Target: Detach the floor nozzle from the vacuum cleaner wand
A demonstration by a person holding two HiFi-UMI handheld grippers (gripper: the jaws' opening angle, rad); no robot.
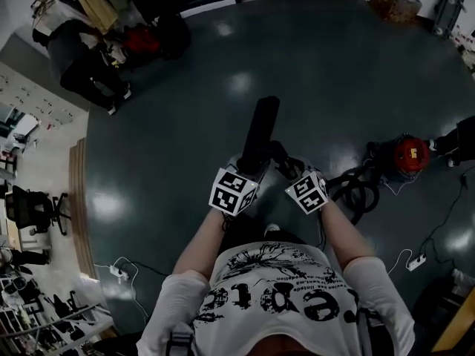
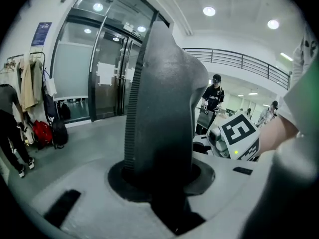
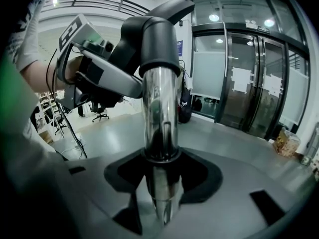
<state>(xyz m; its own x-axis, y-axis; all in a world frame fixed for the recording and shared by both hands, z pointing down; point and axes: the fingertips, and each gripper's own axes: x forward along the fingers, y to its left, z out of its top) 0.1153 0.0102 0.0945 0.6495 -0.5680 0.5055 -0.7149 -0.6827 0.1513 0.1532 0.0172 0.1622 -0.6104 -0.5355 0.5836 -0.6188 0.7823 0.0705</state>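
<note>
In the head view the black floor nozzle (image 1: 261,128) sticks out ahead of me, held up off the dark floor. My left gripper (image 1: 249,165) is shut on it; in the left gripper view the dark grey nozzle (image 2: 164,93) fills the space between the jaws of that gripper (image 2: 164,183). My right gripper (image 1: 293,170) is shut on the chrome wand (image 3: 159,113), which rises out of this gripper (image 3: 162,183). The wand's top end sits in the nozzle's black neck collar (image 3: 158,41). Both marker cubes are close together, left (image 1: 232,191) and right (image 1: 308,191).
A red vacuum canister (image 1: 410,154) with a coiled black hose (image 1: 356,191) lies on the floor to the right, with a power strip (image 1: 415,262) nearby. People and bags (image 1: 82,65) stand at the far left. Glass doors (image 3: 249,83) are ahead. A person in black (image 2: 214,103) stands beyond.
</note>
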